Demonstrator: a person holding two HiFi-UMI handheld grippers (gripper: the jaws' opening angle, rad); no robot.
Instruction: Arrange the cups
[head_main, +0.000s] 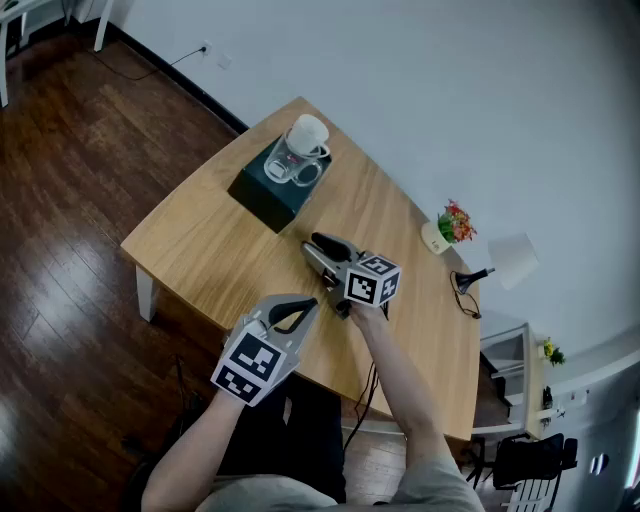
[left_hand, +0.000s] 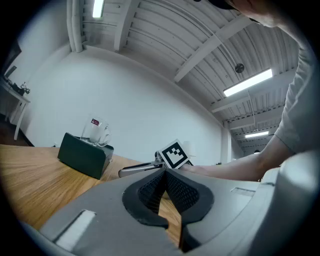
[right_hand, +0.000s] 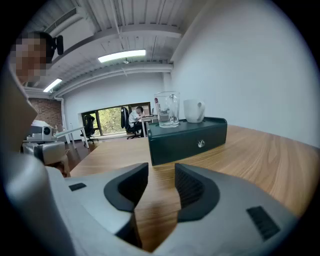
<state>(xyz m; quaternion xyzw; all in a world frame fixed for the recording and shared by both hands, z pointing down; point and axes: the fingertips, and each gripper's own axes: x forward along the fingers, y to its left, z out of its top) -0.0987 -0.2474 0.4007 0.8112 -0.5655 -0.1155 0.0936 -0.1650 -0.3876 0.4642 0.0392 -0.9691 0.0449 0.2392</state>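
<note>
The right gripper (right_hand: 161, 172) stands wide and empty; the left gripper (left_hand: 164, 176) is pinched together, empty. Ahead of the right one, a glass mug (right_hand: 167, 109) and a white cup (right_hand: 194, 110) sit side by side on a dark box (right_hand: 187, 135). Reaching for one could knock the other onto the worktop (right_hand: 260, 150).

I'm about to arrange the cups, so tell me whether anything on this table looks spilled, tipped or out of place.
Nothing is spilled or tipped. The glass mug and white mug stand side by side on the dark green box rather than on the table, the only unusual placement.
</note>
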